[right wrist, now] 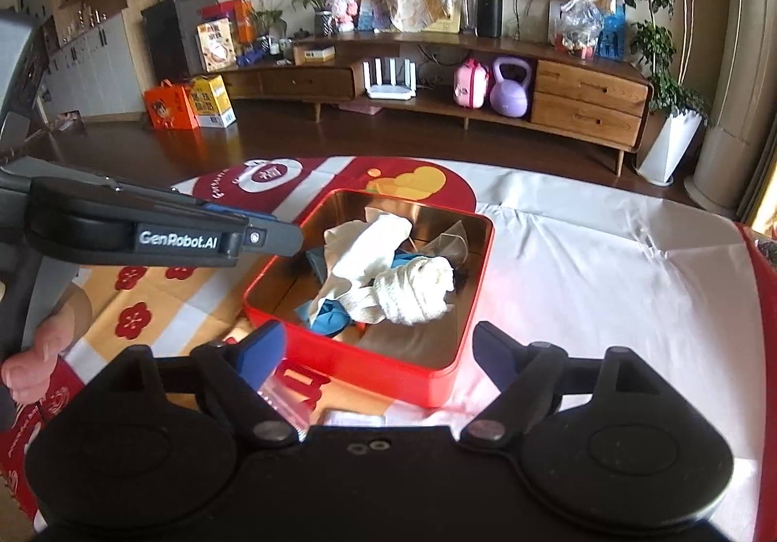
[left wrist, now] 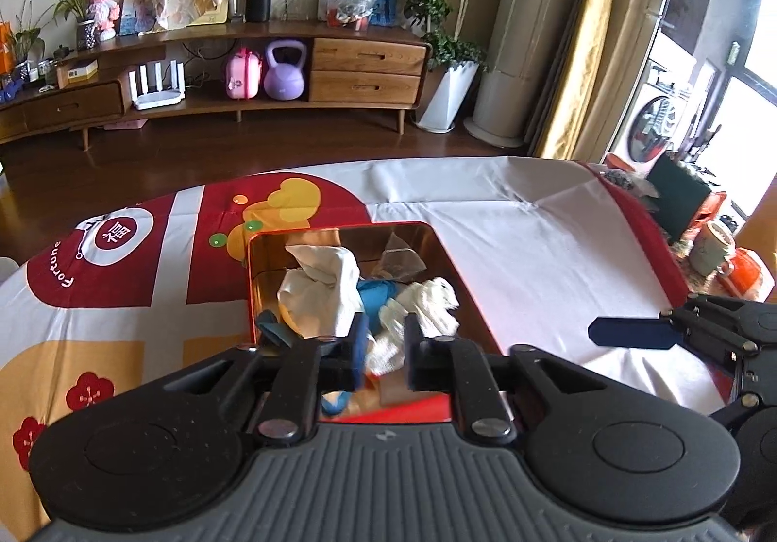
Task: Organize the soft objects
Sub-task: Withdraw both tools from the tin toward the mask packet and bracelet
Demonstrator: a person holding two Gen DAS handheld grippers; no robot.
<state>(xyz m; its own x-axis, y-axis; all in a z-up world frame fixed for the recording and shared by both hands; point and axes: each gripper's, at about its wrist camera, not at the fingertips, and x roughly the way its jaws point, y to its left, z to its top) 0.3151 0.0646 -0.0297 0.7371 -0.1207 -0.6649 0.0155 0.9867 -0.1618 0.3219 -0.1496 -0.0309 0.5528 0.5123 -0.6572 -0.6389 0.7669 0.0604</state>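
Note:
A red tin box (right wrist: pixel 427 384) with a shiny gold inside (left wrist: pixel 439 250) sits on the table. It holds a cream cloth (left wrist: pixel 323 287) (right wrist: pixel 362 250), a blue cloth (left wrist: pixel 376 294) (right wrist: pixel 330 316), a white knitted towel (left wrist: pixel 427 304) (right wrist: pixel 415 287) and a clear bag (left wrist: pixel 396 258). My left gripper (left wrist: pixel 383 355) hovers over the box's near edge, its jaws a narrow gap apart with nothing between them. My right gripper (right wrist: pixel 379 350) is open and empty just in front of the box; it also shows at the right in the left wrist view (left wrist: pixel 631 332).
The table has a white, red and yellow printed cloth (left wrist: pixel 534 245). Cups and orange items (left wrist: pixel 714 245) crowd the table's far right corner. A wooden TV cabinet (right wrist: pixel 582 100) and potted plants (right wrist: pixel 670 143) stand across the floor.

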